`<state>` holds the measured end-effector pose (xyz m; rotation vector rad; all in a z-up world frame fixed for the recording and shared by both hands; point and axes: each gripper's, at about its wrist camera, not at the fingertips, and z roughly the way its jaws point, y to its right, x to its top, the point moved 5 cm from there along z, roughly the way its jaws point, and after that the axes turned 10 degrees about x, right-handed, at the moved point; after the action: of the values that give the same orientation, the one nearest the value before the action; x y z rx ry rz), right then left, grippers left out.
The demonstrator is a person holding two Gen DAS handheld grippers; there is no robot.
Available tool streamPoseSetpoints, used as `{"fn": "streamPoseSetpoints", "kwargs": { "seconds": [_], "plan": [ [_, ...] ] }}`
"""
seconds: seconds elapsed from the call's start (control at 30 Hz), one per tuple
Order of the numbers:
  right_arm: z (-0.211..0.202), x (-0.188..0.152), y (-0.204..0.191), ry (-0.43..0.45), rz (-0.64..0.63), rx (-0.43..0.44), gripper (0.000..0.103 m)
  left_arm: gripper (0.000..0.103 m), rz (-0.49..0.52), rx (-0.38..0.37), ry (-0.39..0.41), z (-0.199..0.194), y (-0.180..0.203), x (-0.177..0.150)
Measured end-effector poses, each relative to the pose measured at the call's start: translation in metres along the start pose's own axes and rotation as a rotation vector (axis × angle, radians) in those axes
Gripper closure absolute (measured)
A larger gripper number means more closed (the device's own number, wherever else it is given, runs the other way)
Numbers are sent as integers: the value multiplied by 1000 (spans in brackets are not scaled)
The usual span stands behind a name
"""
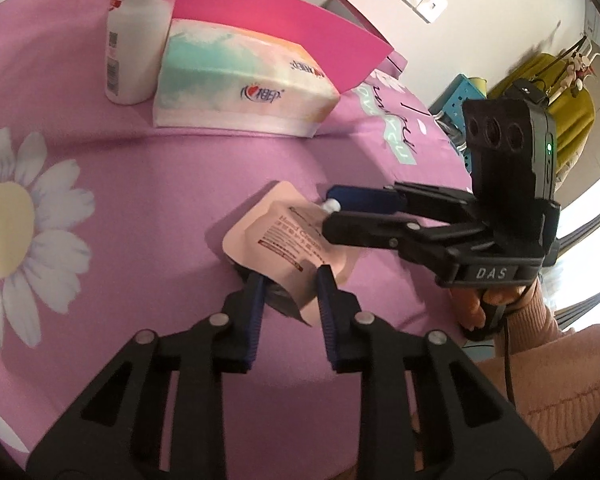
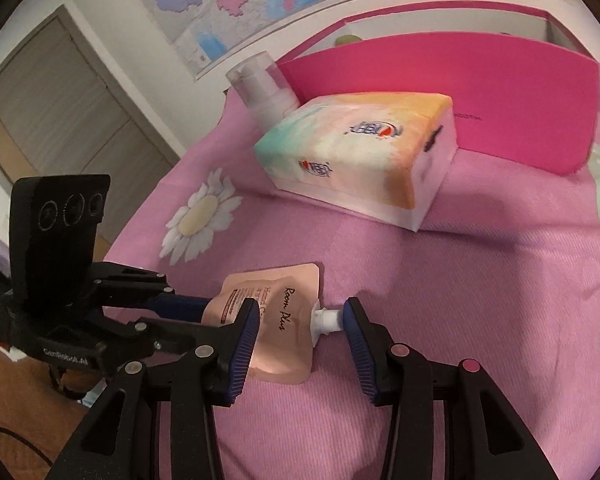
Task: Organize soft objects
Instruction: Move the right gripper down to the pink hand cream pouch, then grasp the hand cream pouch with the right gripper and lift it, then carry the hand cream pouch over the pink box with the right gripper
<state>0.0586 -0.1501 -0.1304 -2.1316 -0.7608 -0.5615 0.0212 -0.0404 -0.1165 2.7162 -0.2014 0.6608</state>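
Pink daisy-print cloth covers the surface, where a hand-cream pouch lies before a tissue pack and magenta box. Left tool pinches the pouch's bottom end. Right tool stands half-open, straddling the pouch's spout, one pad touching it. Likely next: clamp, then lift together toward the box.

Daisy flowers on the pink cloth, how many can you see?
1 for sure: a big white daisy on the pink cloth, left of the hand cream pouch. A white bit at the left wrist view's bottom edge may be another; more could be hidden.
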Motion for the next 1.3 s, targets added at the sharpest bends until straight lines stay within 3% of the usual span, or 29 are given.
{"fn": "streamPoseSetpoints", "kwargs": {
  "seconds": [0.13,0.53,1.3],
  "plan": [
    [-7,-4,5,26,43,-24,71,75,18,8,4,3,6,5],
    [-41,-1,10,142,110,-58,71,75,103,36,64,-2,22,31],
    [-78,23,8,250,77,-104,71,75,187,71,163,-26,46,66]
  ]
}}
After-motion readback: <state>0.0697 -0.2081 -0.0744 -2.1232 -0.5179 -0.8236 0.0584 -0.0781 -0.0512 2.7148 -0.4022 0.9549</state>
